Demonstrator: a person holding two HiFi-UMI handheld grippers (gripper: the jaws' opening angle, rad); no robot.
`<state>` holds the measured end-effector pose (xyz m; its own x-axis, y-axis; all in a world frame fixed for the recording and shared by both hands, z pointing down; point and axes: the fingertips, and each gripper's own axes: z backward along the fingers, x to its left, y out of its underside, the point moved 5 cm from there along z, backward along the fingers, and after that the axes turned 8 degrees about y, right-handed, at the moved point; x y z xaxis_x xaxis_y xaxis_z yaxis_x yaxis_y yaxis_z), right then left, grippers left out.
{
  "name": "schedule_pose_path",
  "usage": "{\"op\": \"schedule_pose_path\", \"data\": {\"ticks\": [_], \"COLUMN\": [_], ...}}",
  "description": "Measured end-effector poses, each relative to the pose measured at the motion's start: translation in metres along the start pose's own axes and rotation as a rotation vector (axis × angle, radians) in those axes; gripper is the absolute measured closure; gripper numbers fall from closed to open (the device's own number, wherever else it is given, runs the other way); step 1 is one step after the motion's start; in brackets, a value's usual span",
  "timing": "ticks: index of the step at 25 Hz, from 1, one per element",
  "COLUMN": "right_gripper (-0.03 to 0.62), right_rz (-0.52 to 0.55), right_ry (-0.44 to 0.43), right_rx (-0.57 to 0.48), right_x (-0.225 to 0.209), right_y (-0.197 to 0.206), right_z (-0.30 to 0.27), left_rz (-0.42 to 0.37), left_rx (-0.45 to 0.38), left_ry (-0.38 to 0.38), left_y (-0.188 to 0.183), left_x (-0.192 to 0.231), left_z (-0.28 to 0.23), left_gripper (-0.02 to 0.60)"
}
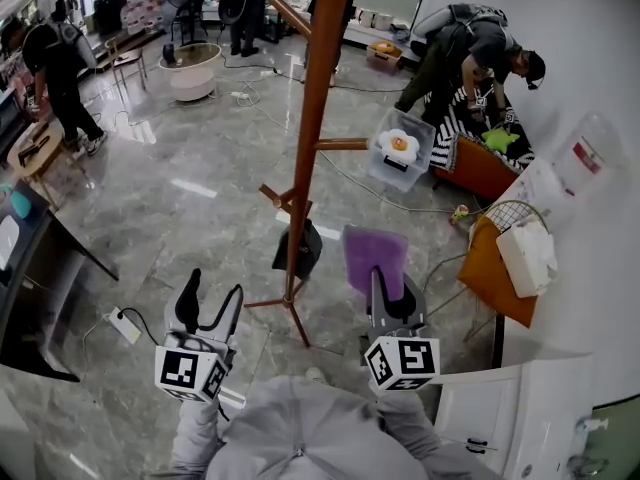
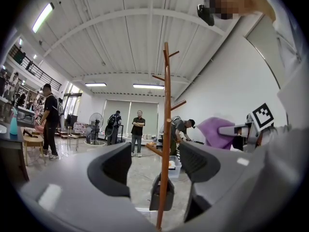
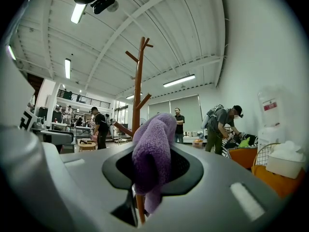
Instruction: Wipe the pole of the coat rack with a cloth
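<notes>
Right tool (image 1: 385,290) (raised near the pole (image 1: 315,98)) clamps the purple cloth (image 1: 375,253); left tool (image 1: 213,290) spread apart.

Left gripper (image 2: 154,163) jaws apart, pole (image 2: 167,120) upright beyond, cloth (image 2: 215,132) nearby

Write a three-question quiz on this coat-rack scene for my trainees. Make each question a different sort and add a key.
1. True or false: the right tool is shut on the purple cloth.
2. Multiple choice: the left tool is
A. open, with nothing between its jaws
B. shut on a second cloth
C. shut on a hanger
3. Short answer: in the head view, is the cloth touching the coat rack's pole?

Key
1. True.
2. A.
3. No. Bare floor shows between them, and the cloth is to the right of the pole.
</notes>
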<state>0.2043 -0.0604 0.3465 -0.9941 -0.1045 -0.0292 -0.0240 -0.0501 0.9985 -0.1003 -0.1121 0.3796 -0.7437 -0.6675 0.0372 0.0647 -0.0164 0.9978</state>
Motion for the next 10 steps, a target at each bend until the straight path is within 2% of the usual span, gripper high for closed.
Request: {"op": "schedule_pose_path", "data": {"ticks": [10], "right_gripper": [0.510], "right_rz": [-0.002], "right_ry": [-0.011], "right_rx": [-0.008], "right_x": [0.0032], "right_y": [-0.0015], "right_z": [-0.0062], "left_rz": [-0.009], "left_rx": [0.003], "left_ry": [-0.002], "left_y": [-0.0021], "left_x": [0.0031], "left_z": [-0.0024], "left_gripper": [0.244]}}
